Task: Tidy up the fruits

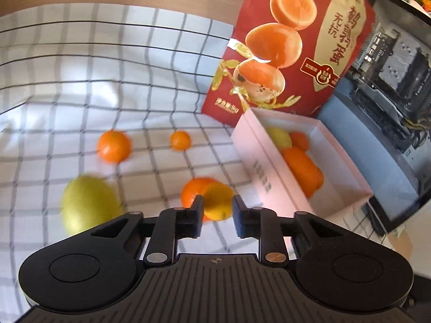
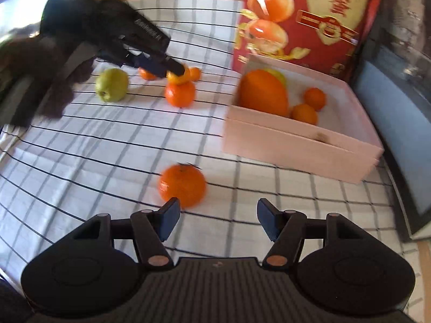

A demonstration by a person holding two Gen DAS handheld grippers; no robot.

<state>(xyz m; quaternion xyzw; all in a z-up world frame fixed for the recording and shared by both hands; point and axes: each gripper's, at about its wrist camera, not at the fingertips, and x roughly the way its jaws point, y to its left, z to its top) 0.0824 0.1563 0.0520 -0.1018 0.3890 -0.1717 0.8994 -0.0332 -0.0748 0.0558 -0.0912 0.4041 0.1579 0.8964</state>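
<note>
Left wrist: close, angled down over the checked white cloth (image 1: 107, 80).
Right wrist: likewise, perhaps farther back.
Shared: open pale pink cardboard box (image 1: 258, 161) (image 2: 296, 148).

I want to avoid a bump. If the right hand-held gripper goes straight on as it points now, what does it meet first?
Probably the round orange mandarin lying on the checked cloth, just ahead of the open right hand-held gripper and slightly toward its left finger; depth is uncertain.

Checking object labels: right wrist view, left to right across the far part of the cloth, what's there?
Green apple → left gripper shut on a yellow-orange fruit → pink box holding fruit.
</note>
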